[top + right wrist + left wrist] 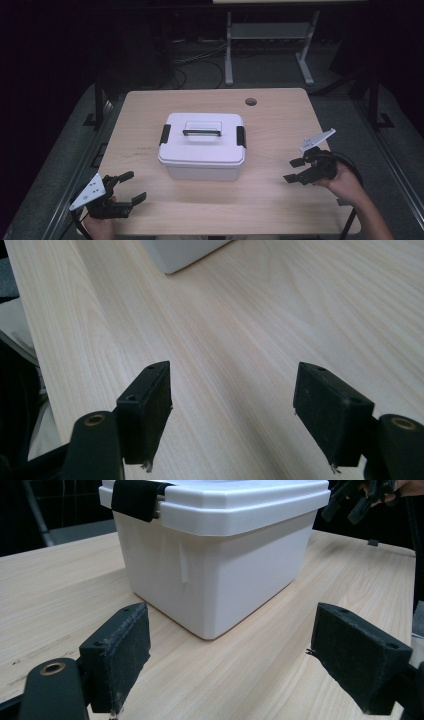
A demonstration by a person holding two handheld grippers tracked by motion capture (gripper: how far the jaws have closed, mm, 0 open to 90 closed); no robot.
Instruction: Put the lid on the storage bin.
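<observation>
A white lidded box [202, 146] is being flanked mid-surface [270, 200], long axis crosswise; the left gripper [129, 186] and right gripper [295, 170], fingers spread and empty, are being held roughly equally near.

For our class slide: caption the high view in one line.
White lidded box on a wooden table, flanked by open left gripper and right gripper.

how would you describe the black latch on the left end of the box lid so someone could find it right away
On the wooden table a white lidded box sits near the middle. On its lid's left end is the black latch, clipped down over the rim. Unlike the black handle bar on top, it hangs on the side.
</observation>
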